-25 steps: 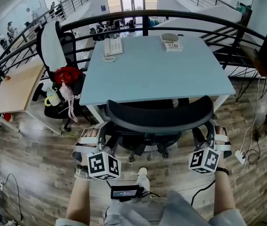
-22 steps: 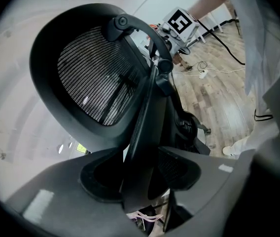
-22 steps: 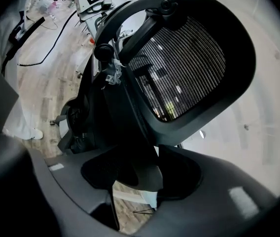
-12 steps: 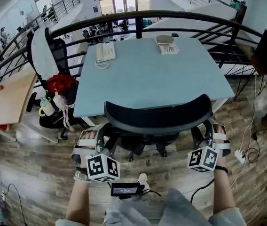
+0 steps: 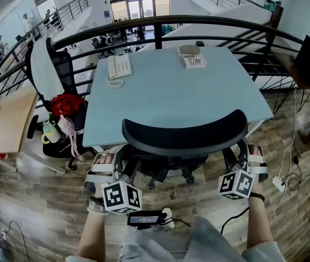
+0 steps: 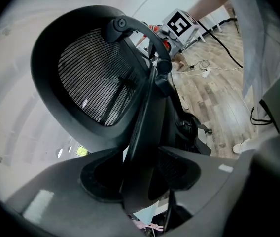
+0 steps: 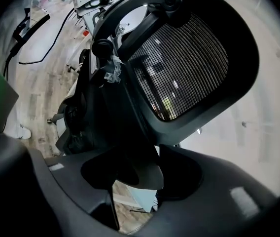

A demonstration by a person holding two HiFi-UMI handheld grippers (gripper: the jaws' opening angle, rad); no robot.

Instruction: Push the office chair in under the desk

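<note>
Office chair (image 5: 185,138): black, mesh-backed, drawn up to the near edge of the bench (image 5: 171,100). Curved top of the backrest level with that edge in the head view, seat hidden beneath it, castor base showing on the floor (image 5: 40,201) just short of the bench.

Left hand-held gripper (image 5: 113,165): off the near-left corner of the bench, low on the chair's left side, marker cube nearest the person. In the left gripper view (image 6: 140,174), jaws pinched on a black strut of the chair's back frame, one pad on each side, mesh panel rising above.

Right hand-held gripper (image 5: 246,160): off the near-right corner of the bench, low on the chair's right side. In the right gripper view (image 7: 135,177), jaws likewise clamped on a dark strut under the mesh back, strut filling the gap between the pads.

On the bench: a pale desk phone (image 5: 119,67) towards the far-left corner and a small boxed item (image 5: 192,60) near the far edge, both well apart from the chair.

Left of the bench: a second chair (image 5: 48,70) carrying a red bag (image 5: 67,103). Beyond the far edge of the bench: a dark curved railing (image 5: 160,22). Right of the bench, on the wood floor: a white power strip (image 5: 279,182) with trailing cable.
</note>
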